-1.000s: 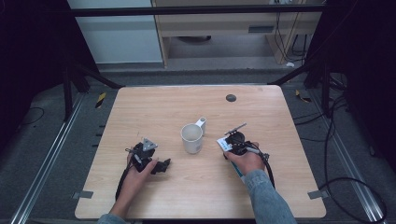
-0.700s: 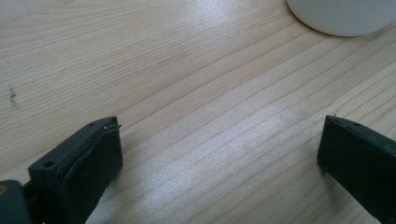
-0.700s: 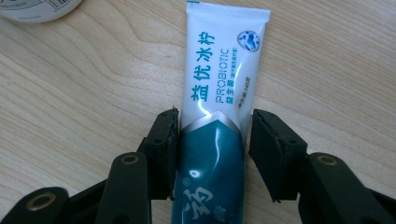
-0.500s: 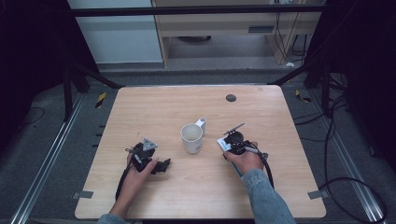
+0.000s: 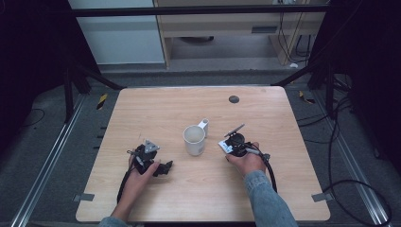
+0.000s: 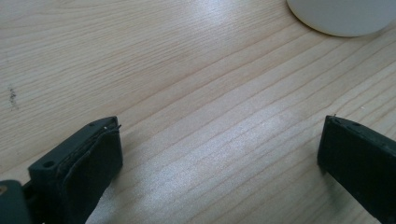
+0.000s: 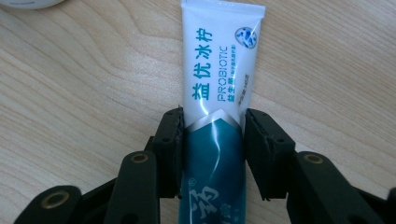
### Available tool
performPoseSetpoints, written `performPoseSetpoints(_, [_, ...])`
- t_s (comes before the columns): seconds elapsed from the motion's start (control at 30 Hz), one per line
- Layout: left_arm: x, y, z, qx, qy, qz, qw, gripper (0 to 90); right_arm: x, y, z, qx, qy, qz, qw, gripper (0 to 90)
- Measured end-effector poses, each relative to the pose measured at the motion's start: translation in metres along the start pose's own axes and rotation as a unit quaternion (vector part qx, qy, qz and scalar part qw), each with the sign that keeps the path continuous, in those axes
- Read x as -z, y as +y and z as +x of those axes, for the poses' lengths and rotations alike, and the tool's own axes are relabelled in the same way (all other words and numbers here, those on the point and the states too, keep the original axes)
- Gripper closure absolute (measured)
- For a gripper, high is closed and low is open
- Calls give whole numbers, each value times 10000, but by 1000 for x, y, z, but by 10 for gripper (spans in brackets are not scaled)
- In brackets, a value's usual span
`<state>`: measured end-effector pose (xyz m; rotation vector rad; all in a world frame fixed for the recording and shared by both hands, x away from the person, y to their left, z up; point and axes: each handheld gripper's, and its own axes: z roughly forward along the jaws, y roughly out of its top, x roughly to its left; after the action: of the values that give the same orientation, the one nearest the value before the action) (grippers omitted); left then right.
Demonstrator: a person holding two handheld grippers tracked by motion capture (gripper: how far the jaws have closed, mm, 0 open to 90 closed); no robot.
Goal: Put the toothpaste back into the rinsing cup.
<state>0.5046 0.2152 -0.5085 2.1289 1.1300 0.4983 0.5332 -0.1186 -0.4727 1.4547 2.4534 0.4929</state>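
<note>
Jaws of your right gripper (image 7: 212,135) have just been closing and now clamp the tube (image 7: 219,88) flat on the table (image 5: 165,109), ready for lifting toward the mug (image 5: 194,140); left gripper (image 6: 219,154) rests open, unloaded.

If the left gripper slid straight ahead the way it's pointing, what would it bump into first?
Probably the white mug. The left gripper has open jaws over bare table, and the mug's base sits ahead, slightly right. Depth is hard to judge, so it might slip just past it.

A white and teal toothpaste tube (image 7: 217,121) lies flat on the wood, in the middle of the frame.
</note>
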Motion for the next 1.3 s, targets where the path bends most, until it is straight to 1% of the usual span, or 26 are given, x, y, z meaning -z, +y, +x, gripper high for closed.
performPoseSetpoints(0.13, [0,0,0,0,0,0,10000,0,0,0,0,2,-28,12,10000,605])
performPoseSetpoints(0.2, [0,0,0,0,0,1,10000,0,0,1,1,82,-75,15,9999,618])
performPoseSetpoints(0.27, [0,0,0,-1,0,1,10000,0,1,1,2,65,-96,39,9999,625])
performPoseSetpoints(0.3, [0,0,0,0,0,1,10000,0,1,2,2,93,-117,47,9999,631])
performPoseSetpoints(0.33, [0,0,0,0,0,1,10000,0,1,3,5,204,-216,105,9995,632])
performPoseSetpoints(0.4, [0,0,0,0,0,1,10000,0,0,5,6,241,-272,161,9992,634])
performPoseSetpoints(0.5, [0,0,0,-2,-7,-4,10000,0,1,7,7,268,-282,222,9990,638])
performPoseSetpoints(0.6, [0,0,0,-1,-7,-3,10000,0,1,7,6,262,-276,228,9990,643])
performPoseSetpoints(0.7, [0,0,0,-3,-7,-4,10000,0,1,7,5,251,-215,232,9992,661])
performPoseSetpoints(0.87, [0,0,0,0,-5,-5,10000,0,3,8,3,229,-176,239,9993,705])
performPoseSetpoints(0.9, [0,0,0,1,-5,-6,10000,0,5,8,1,193,-126,236,9995,731])
performPoseSetpoints(1.0, [0,0,0,-2,-4,-5,10000,0,6,8,-2,89,-62,219,9997,744])
performPoseSetpoints(1.1, [0,0,0,5,-5,-6,10000,0,6,8,-2,6,-59,194,9998,750])
performPoseSetpoints(1.23, [0,0,0,6,-5,-6,10000,0,8,8,-4,34,-43,137,9999,772])
performPoseSetpoints(1.3, [0,0,0,0,-5,-6,10000,0,10,8,-6,-38,45,130,9999,778])
